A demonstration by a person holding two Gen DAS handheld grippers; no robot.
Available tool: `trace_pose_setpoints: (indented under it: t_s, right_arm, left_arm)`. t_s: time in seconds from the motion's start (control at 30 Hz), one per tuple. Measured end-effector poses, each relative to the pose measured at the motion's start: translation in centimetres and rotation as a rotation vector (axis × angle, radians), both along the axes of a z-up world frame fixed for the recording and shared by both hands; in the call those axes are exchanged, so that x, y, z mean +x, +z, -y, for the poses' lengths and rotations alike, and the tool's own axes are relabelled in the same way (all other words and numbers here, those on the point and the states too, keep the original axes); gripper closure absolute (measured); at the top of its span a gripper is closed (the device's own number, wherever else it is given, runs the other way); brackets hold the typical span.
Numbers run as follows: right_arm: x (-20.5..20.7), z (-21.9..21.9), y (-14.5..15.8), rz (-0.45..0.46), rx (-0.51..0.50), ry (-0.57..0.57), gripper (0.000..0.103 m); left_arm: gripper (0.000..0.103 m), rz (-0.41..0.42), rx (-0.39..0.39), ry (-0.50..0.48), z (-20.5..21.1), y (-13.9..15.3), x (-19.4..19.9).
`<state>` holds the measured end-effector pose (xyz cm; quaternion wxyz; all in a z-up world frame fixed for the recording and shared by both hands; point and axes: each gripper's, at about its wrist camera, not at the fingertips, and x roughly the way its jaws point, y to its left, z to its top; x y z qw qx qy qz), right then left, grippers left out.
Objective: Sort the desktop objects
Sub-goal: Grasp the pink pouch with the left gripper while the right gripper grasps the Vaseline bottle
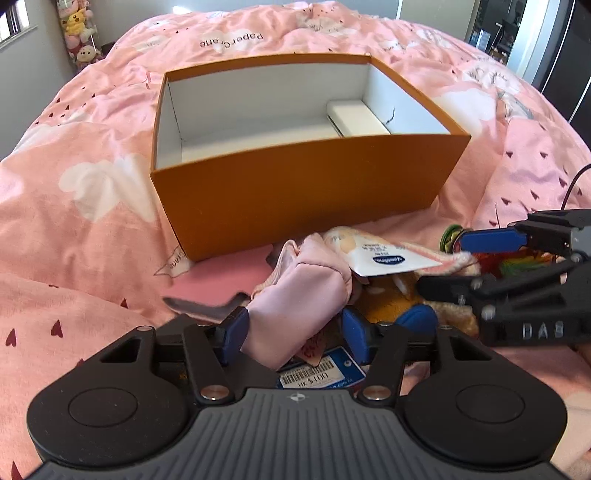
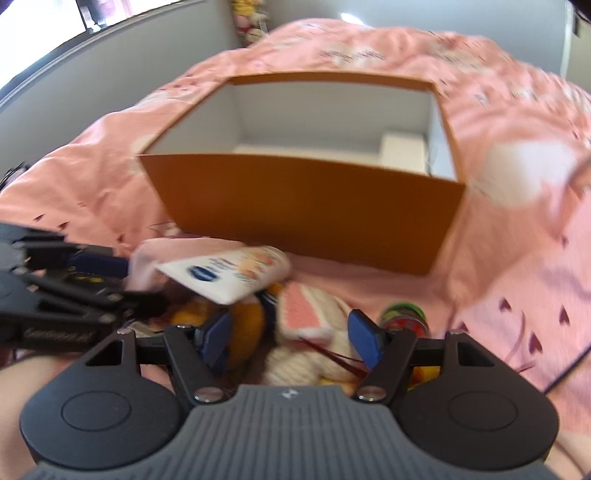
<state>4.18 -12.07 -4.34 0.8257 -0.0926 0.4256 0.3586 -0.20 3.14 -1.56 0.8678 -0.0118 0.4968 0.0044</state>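
An orange box [image 1: 295,184] with a white inside stands open on the pink bed; a white block [image 1: 356,118] lies in its far right corner. Before it is a pile: a pink cloth pouch [image 1: 303,291], a white lotion tube [image 1: 384,254], a yellow plush toy [image 1: 391,306], a barcode card [image 1: 314,374]. My left gripper [image 1: 295,332] is open, its blue pads on either side of the pink pouch. My right gripper [image 2: 290,339] is open over a cream and pink knitted toy [image 2: 310,332]. The box [image 2: 306,206] and tube [image 2: 229,273] also show in the right wrist view.
The pink quilt [image 1: 92,221] covers the whole bed. Plush toys [image 1: 79,29] sit at the far left corner by the wall. A green and red round thing [image 2: 404,317] lies right of the knitted toy. A dark doorway [image 1: 517,33] is at the far right.
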Motion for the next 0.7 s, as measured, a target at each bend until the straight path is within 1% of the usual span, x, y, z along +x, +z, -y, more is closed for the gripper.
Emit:
trace_pose_setpoints:
  t_s: [0.17, 0.27, 0.5, 0.57, 0.63, 0.67, 0.7]
  right_arm:
    - [-0.3, -1.2, 0.5, 0.027, 0.0, 0.08, 0.032]
    - [-0.4, -1.9, 0.7, 0.054, -0.009, 0.113, 0.035]
    - [-0.4, -3.1, 1.2, 0.127, -0.034, 0.162, 0.036]
    - [-0.5, -3.5, 1.4, 0.144, -0.034, 0.171, 0.041]
    - [-0.5, -3.8, 1.4, 0.14, -0.019, 0.178, 0.05]
    - [-0.5, -3.9, 1.3, 0.136, -0.012, 0.182, 0.052]
    - [-0.4, -4.0, 1.3, 0.134, -0.01, 0.182, 0.057]
  left_arm:
    - [0.038, 0.032, 0.035, -0.05, 0.2, 0.2, 0.3]
    - [0.038, 0.045, 0.041, -0.075, 0.1, 0.3, 0.5]
    - [0.038, 0.04, 0.003, -0.045, -1.2, 0.1, 0.8]
    - [0.038, 0.041, -0.011, -0.027, -1.6, 0.1, 0.8]
    - [0.038, 0.043, -0.028, -0.008, -2.1, 0.1, 0.9]
    - [0.039, 0.041, -0.034, 0.0, -2.3, 0.1, 0.9]
    - [0.039, 0.04, -0.041, 0.005, -2.5, 0.1, 1.0]
